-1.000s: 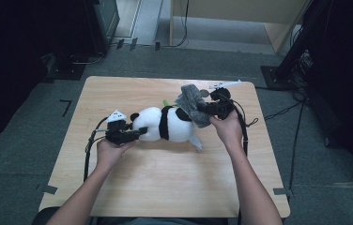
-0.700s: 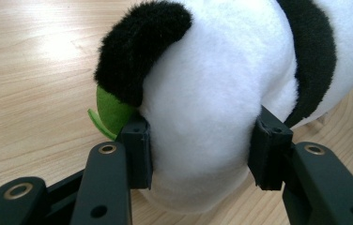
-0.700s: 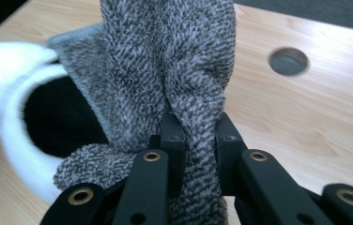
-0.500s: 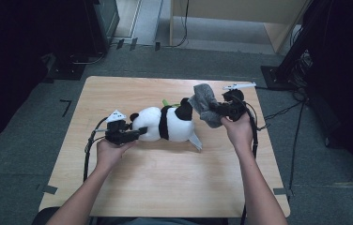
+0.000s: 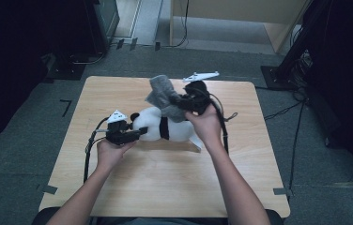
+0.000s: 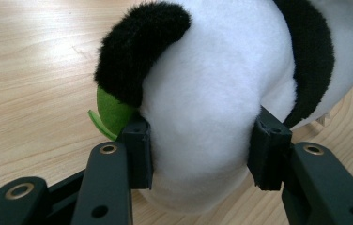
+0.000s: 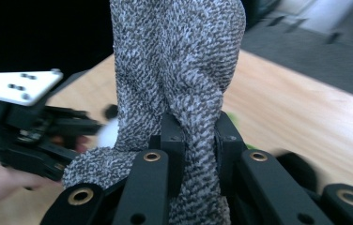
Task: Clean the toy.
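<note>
Panda plush (image 5: 158, 127) lies on its side near the middle of the wooden table (image 5: 165, 187), white body with a black band across it. We clamp its head with our left gripper (image 5: 134, 136): in the left gripper view both black pads press into the white fur (image 6: 203, 117), one on either side, just below a black ear (image 6: 137, 51), and a green felt piece (image 6: 109, 112) peeks out beside the ear. Our left hand (image 5: 111, 154) rests on the table behind that gripper.

Our right gripper (image 5: 177, 101) sits above the plush's rear half and has a grey knitted cloth (image 5: 161, 93) pinched tight between its jaws. In the right gripper view the cloth (image 7: 179, 70) rises in a twisted column out of the closed jaws and stands above the table, with folds hanging down to the left. We see our left gripper (image 7: 29, 126) farther off in that view, its white plate on top. From the high view, the cloth's lower edge meets the plush's back; we cannot tell whether it is wrapped around the body.
</note>
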The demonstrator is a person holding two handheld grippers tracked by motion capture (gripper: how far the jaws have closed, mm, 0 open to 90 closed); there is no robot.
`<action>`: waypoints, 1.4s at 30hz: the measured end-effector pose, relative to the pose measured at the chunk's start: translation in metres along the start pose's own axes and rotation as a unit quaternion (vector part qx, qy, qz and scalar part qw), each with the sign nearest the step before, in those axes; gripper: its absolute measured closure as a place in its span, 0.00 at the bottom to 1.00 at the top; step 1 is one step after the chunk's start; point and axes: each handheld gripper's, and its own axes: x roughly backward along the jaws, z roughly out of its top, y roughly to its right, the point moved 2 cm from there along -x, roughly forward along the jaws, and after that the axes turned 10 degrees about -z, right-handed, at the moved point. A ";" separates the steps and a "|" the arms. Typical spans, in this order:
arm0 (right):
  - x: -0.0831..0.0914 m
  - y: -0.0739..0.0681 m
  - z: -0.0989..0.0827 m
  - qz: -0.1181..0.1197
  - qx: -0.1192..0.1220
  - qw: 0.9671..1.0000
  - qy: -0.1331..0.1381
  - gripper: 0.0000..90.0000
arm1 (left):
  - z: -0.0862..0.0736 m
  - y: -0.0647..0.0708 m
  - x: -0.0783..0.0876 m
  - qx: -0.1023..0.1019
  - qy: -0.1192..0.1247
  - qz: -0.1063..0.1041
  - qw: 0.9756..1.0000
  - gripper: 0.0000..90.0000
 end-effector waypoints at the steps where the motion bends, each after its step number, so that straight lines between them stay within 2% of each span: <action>1: -0.007 -0.008 0.001 0.009 0.003 1.000 -0.003 0.88 | 0.000 0.000 0.000 0.000 0.000 0.000 1.000 0.57; 4: -0.027 -0.029 0.001 0.035 0.007 0.999 -0.012 0.88 | 0.000 0.001 0.001 -0.002 -0.002 0.002 1.000 0.57; 6: -0.040 -0.039 -0.002 0.040 0.013 0.999 -0.027 0.88 | 0.001 0.002 0.001 -0.006 -0.003 0.003 1.000 0.57; 8: -0.054 -0.044 -0.007 0.044 0.017 0.998 -0.044 0.88 | 0.001 0.003 0.001 -0.006 -0.004 0.004 1.000 0.57; 11: -0.066 -0.044 -0.016 0.035 0.027 0.997 -0.059 0.88 | 0.000 0.002 0.001 -0.002 -0.006 0.004 1.000 0.58; 12: -0.067 -0.041 -0.018 0.034 0.025 0.997 -0.057 0.88 | 0.000 0.002 0.001 -0.003 -0.007 0.005 1.000 0.58; 14: -0.065 -0.035 -0.020 0.018 0.029 0.998 -0.057 0.88 | 0.000 0.002 0.001 -0.003 -0.007 0.005 1.000 0.58; 16: -0.059 -0.023 -0.022 -0.009 0.034 0.998 -0.060 0.88 | 0.000 0.001 0.001 -0.001 -0.004 0.002 1.000 0.58; 17: -0.055 -0.015 -0.024 -0.019 0.028 0.997 -0.064 0.88 | 0.000 0.001 0.001 -0.003 -0.006 0.002 1.000 0.58; 20: -0.048 0.004 -0.031 -0.017 -0.002 0.998 -0.064 0.88 | 0.000 0.003 -0.001 -0.010 -0.005 0.001 1.000 0.58; 22: -0.042 0.012 -0.034 -0.017 -0.010 0.998 -0.058 0.88 | 0.000 0.002 -0.001 -0.007 -0.006 0.000 1.000 0.58; 24: -0.033 0.019 -0.036 -0.031 -0.006 0.998 -0.047 0.88 | 0.000 0.001 0.000 -0.001 -0.006 -0.002 1.000 0.58; 28: -0.018 0.040 -0.037 -0.060 -0.021 0.997 -0.035 0.88 | 0.000 -0.001 0.000 0.005 -0.006 -0.007 1.000 0.58; 31: -0.009 0.055 -0.042 -0.059 -0.045 0.997 -0.033 0.88 | 0.000 -0.001 0.000 0.003 -0.007 -0.010 1.000 0.58; 38: 0.003 0.071 -0.052 -0.073 -0.059 0.995 -0.021 0.88 | 0.001 0.002 0.004 0.004 -0.017 -0.020 1.000 0.61; 42: 0.008 0.082 -0.061 -0.085 -0.071 0.994 -0.023 0.88 | 0.001 -0.003 0.007 0.022 -0.015 -0.028 0.999 0.62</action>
